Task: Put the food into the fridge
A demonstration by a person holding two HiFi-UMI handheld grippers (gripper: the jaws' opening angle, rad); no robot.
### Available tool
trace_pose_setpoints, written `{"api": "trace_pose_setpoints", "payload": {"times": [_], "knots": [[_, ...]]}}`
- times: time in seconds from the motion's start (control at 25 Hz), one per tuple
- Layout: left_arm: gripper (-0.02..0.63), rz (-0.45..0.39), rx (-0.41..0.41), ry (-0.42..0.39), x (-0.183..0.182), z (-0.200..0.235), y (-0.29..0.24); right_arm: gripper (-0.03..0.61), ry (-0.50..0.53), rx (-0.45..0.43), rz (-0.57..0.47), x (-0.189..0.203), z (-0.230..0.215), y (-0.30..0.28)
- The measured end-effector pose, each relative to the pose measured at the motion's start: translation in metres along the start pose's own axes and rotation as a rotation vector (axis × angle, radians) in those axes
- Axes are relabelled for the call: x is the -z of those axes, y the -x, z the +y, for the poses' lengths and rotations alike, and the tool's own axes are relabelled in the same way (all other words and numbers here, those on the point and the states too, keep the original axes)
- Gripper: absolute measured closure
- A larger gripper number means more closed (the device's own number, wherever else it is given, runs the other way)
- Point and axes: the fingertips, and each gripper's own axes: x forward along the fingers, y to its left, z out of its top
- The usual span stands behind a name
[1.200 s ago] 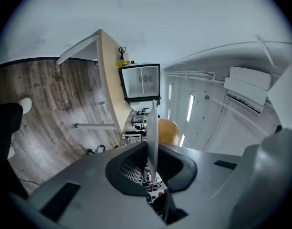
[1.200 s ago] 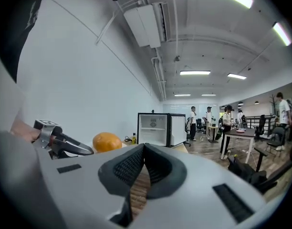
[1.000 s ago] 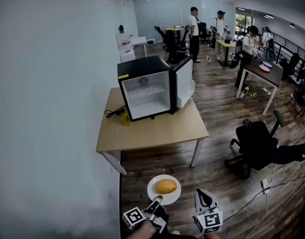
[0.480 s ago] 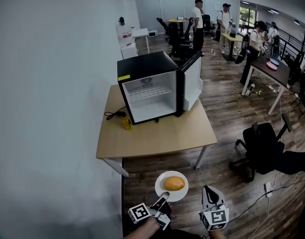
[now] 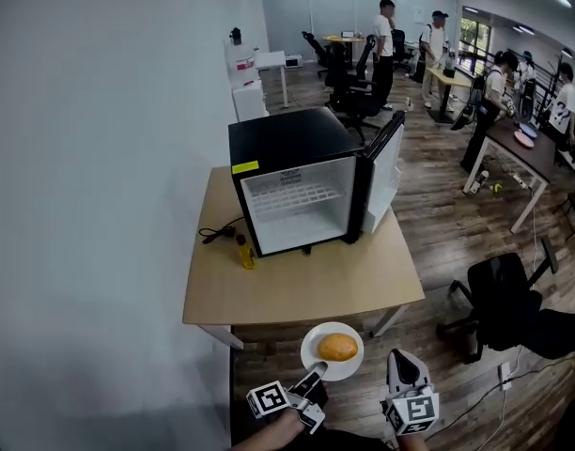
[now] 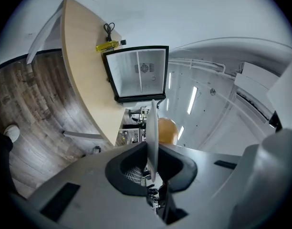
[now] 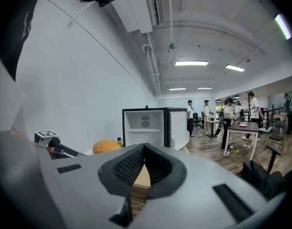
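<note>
A white plate (image 5: 315,345) carries an orange-brown bun (image 5: 337,347) in the air just in front of the table's near edge. My left gripper (image 5: 316,372) is shut on the plate's near rim. In the left gripper view the plate (image 6: 151,133) shows edge-on between the pads, with the bun (image 6: 167,130) behind it. The black mini fridge (image 5: 297,181) stands on the wooden table (image 5: 306,285), its door (image 5: 386,169) swung open to the right and its white inside (image 5: 297,205) bare. My right gripper (image 5: 401,359) hangs shut and empty right of the plate.
A small yellow bottle (image 5: 246,255) and a black cable (image 5: 215,232) lie on the table left of the fridge. A white wall (image 5: 100,205) runs along the left. A black office chair (image 5: 504,299) stands to the right, and people stand by desks (image 5: 513,148) farther back.
The view has moved closer to the table and fridge. The plate with the bun has come forward with my left gripper, and the right gripper has kept pace beside it.
</note>
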Motion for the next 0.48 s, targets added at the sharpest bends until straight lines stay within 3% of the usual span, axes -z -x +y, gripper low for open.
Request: {"api": "trace_pose_setpoints", "payload": {"times": [0.12, 0.36, 0.48], "knots": [[0.578, 0.009, 0.062, 0.023, -0.025, -0.006, -0.016, 0.518, -0.017, 0.012, 0.001, -0.003, 0.000, -0.029], [0.578, 0.002, 0.067, 0.019, -0.067, 0.005, -0.043, 0.518, -0.077, 0.034, 0.046, 0.002, -0.004, -0.069], [0.580, -0.012, 0.031, 0.001, -0.091, 0.016, -0.053, 0.518, -0.091, 0.039, 0.065, -0.004, -0.002, -0.089]]}}
